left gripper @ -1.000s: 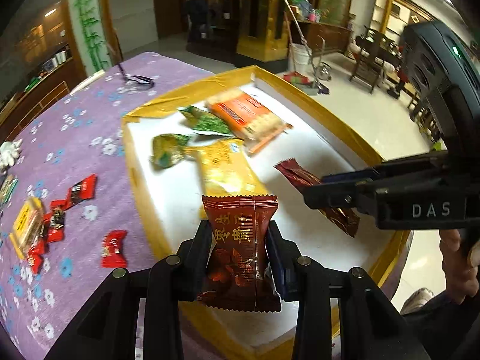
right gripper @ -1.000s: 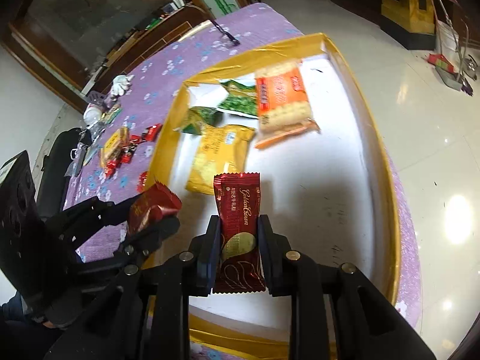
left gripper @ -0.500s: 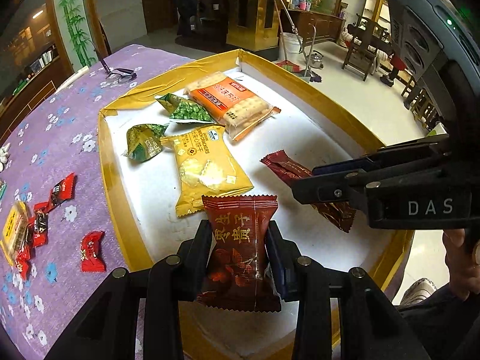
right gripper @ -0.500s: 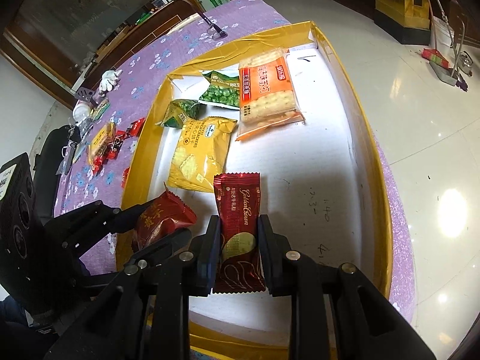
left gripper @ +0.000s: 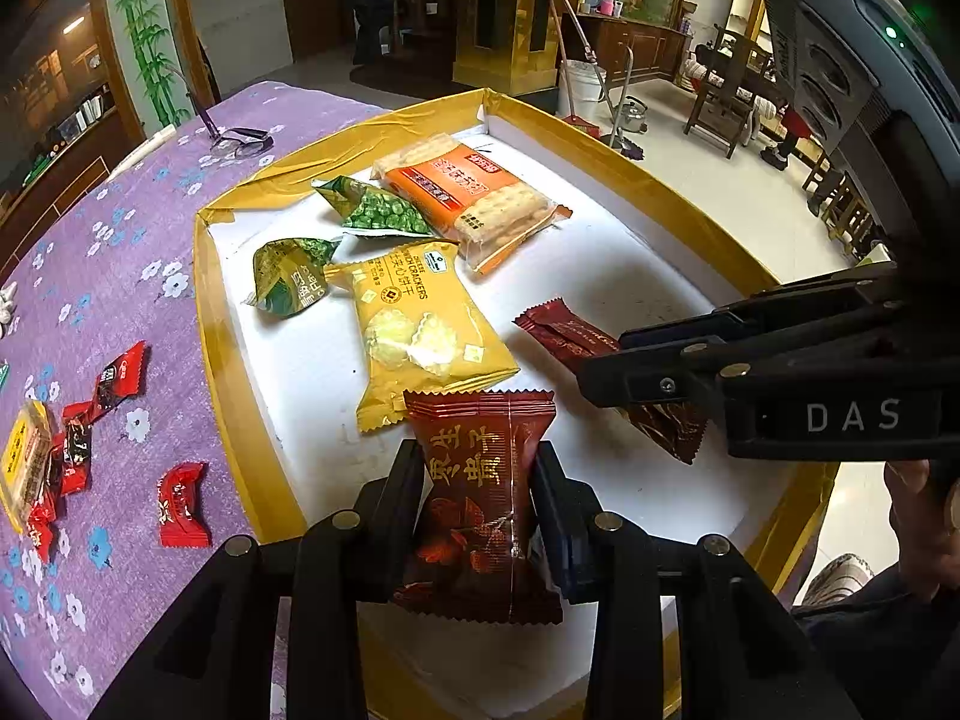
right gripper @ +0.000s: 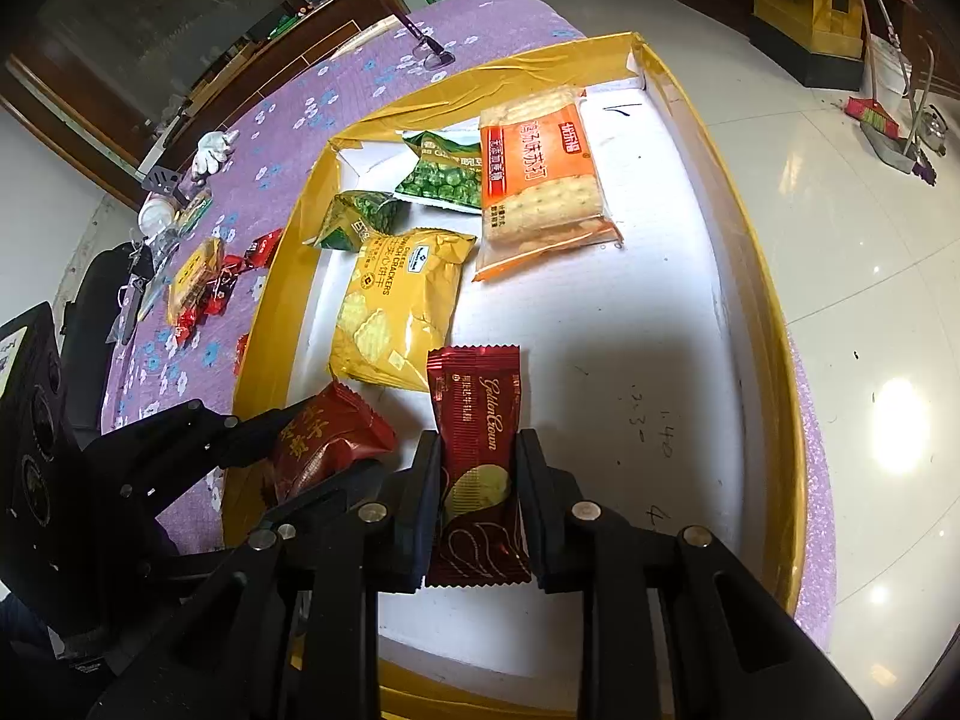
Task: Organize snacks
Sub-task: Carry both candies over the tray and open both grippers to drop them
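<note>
Left tool clamped on a dark red packet with gold characters, held upright over the near end of the white tray. Right tool clamped on a slimmer red wafer bar, also over the near part of the tray, just beside the left one. Grips unchanged across the last second; both packets sit between the pads the same way.

What changed: the view of the tray has shifted. Compared with a second ago, the yellow cracker bag, two green pea packets and orange cracker pack appear closer and more centred, so both tools seem to have come in over the tray. Likely meaning: both packets are about ready to be set down inside, not yet released.

Further left, small red candies lie on the purple flowered worktop, outside the tray, probably next to be sorted. Glasses at the far edge.
</note>
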The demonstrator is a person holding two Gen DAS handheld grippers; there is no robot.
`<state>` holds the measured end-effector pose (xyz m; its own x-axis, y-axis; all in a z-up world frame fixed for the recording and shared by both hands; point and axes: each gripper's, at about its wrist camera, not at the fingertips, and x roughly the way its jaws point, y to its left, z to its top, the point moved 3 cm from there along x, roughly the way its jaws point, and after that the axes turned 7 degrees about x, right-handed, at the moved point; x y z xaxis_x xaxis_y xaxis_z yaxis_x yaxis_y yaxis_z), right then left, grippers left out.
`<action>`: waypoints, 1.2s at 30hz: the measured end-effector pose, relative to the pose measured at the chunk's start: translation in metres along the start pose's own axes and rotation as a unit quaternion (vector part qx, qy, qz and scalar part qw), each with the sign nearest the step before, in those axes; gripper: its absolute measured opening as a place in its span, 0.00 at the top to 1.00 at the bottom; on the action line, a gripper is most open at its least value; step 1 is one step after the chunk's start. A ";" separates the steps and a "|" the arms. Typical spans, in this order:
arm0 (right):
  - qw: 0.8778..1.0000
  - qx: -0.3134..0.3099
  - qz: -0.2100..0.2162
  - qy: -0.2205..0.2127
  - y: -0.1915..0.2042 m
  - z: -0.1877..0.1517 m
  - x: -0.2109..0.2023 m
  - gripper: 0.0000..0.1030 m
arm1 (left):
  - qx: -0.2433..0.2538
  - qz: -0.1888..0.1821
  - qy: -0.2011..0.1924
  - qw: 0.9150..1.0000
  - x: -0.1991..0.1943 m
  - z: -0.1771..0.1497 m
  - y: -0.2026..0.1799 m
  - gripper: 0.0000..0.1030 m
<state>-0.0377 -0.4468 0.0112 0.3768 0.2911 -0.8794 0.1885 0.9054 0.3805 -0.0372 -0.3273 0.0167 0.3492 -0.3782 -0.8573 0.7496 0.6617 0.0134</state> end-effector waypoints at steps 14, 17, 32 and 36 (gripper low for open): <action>1.000 0.004 -0.001 0.004 0.000 0.001 0.004 0.77 | 0.005 -0.003 -0.001 1.000 0.001 0.001 0.000 0.63; 1.000 0.000 0.000 0.004 0.001 0.001 0.005 0.75 | 0.008 -0.003 -0.001 1.000 0.001 0.001 0.000 0.63; 1.000 0.010 -0.005 -0.027 0.003 0.005 -0.007 0.74 | 0.000 -0.005 -0.026 1.000 -0.015 -0.001 0.006 0.61; 1.000 0.016 -0.003 -0.022 0.003 0.003 -0.006 0.74 | -0.002 -0.004 -0.027 1.000 -0.017 -0.003 0.009 0.61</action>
<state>-0.0363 -0.4467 0.0181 0.4148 0.2717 -0.8684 0.2201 0.8961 0.3855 -0.0377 -0.3131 0.0296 0.3731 -0.4181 -0.8283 0.7501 0.6613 0.0041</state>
